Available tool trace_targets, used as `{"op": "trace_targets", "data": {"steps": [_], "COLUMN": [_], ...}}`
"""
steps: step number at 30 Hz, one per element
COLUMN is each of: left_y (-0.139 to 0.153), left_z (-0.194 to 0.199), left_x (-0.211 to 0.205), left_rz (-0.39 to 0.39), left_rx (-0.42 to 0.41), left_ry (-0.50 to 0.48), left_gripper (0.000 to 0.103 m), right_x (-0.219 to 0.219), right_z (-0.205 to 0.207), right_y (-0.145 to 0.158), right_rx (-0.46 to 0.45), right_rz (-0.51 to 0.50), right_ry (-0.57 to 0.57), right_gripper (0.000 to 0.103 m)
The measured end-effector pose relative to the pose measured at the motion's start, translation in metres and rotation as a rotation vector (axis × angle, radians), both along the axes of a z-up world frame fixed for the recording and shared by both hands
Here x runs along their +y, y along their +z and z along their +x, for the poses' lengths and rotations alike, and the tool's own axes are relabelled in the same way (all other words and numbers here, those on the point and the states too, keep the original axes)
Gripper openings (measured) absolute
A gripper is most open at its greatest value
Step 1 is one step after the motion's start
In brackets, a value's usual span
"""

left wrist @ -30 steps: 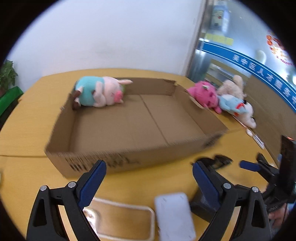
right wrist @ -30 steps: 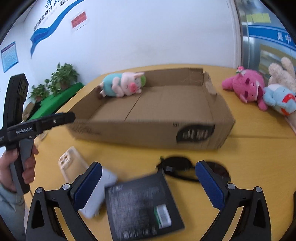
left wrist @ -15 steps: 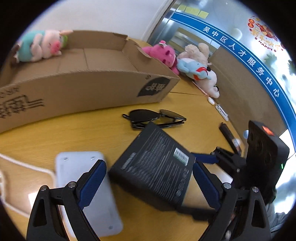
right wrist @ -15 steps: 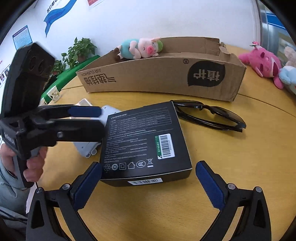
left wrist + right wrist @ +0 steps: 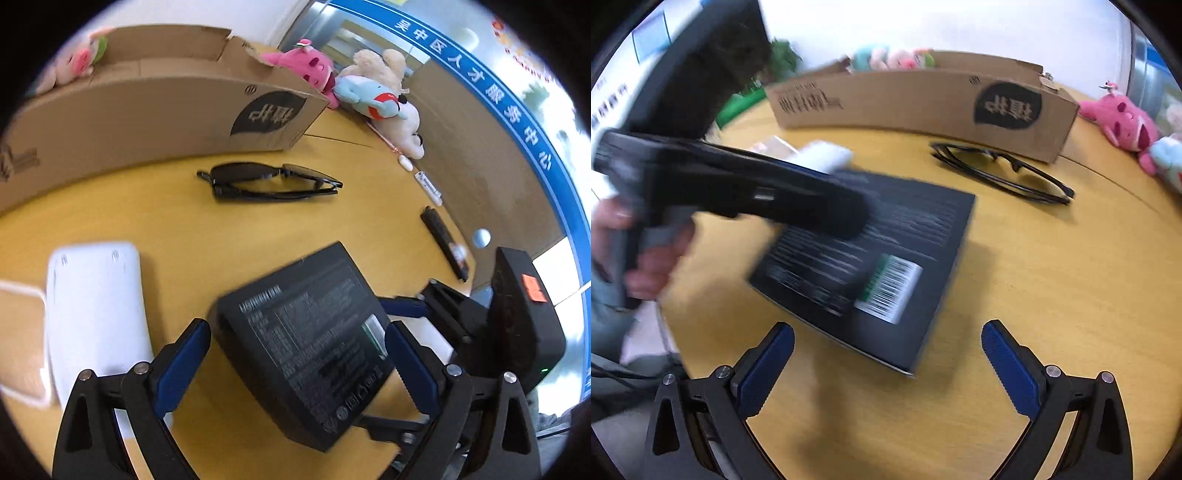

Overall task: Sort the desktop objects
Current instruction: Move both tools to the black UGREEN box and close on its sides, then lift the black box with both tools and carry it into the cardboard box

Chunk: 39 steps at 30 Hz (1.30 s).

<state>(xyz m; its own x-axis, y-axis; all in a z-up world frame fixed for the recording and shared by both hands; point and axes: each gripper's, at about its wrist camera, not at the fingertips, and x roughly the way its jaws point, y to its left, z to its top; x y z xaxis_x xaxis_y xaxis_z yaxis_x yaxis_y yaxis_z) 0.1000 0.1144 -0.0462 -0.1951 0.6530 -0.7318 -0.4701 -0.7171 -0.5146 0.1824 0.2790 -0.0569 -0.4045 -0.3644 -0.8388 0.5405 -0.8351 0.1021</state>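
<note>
claws both wide: we square our left claw (image 5: 297,363) and right claw (image 5: 888,363) across the flat black printed box (image 5: 306,339) near the table (image 5: 184,221) front edge.

black flat box (image 5: 306,332), printed face and barcode label up, sits between my jaws, blurred. folded black sunglasses (image 5: 269,181) lie beside the cardboard box (image 5: 155,110), which holds a pig plush (image 5: 894,58). white slab (image 5: 96,314) lies flat at my left.
</note>
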Motion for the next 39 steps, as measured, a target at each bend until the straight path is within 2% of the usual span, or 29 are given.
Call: {"op": "trace_targets", "data": {"steps": [1, 5, 8, 10, 13, 17, 19, 22, 30, 39], "left_y": [-0.002, -0.006, -0.007, -0.008, -0.007, 0.001, 0.012, 0.027, 0.081, 0.146], "left_z": [0.001, 0.008, 0.013, 0.016, 0.017, 0.017, 0.018, 0.013, 0.003, -0.020], "left_x": [-0.001, 0.011, 0.016, 0.017, 0.019, 0.012, 0.006, 0.001, -0.033, -0.072], "left_rz": [0.010, -0.066, -0.095, -0.092, -0.089, -0.055, -0.023, -0.021, 0.003, 0.014], "left_rx": [-0.016, 0.008, 0.014, 0.017, 0.034, 0.071, 0.104, 0.140, 0.260, 0.414], "left_ry": [0.008, 0.015, 0.003, -0.001, 0.018, 0.017, 0.015, 0.043, 0.128, 0.214], "left_gripper": [0.095, 0.096, 0.093, 0.090, 0.090, 0.089, 0.087, 0.087, 0.087, 0.087], "right_x": [-0.002, -0.016, -0.025, -0.022, -0.016, -0.022, -0.019, -0.019, -0.050, -0.106], "right_z": [0.000, 0.005, 0.012, 0.008, -0.004, -0.008, -0.007, -0.004, -0.016, -0.051], "right_y": [-0.001, 0.004, 0.006, 0.004, -0.002, -0.004, -0.001, 0.017, 0.068, 0.132], "right_rx": [0.010, 0.013, 0.099, 0.095, 0.051, 0.065, 0.070, 0.135, 0.273, 0.418], "right_rz": [0.009, -0.067, 0.020, 0.037, 0.013, 0.029, 0.000, -0.020, -0.009, -0.005], "right_ry": [-0.002, 0.043, 0.050, 0.022, -0.025, -0.051, -0.084, -0.105, -0.024, 0.057], "right_gripper": [0.103, 0.103, 0.099, 0.092, 0.093, 0.092, 0.092, 0.092, 0.092, 0.092]}}
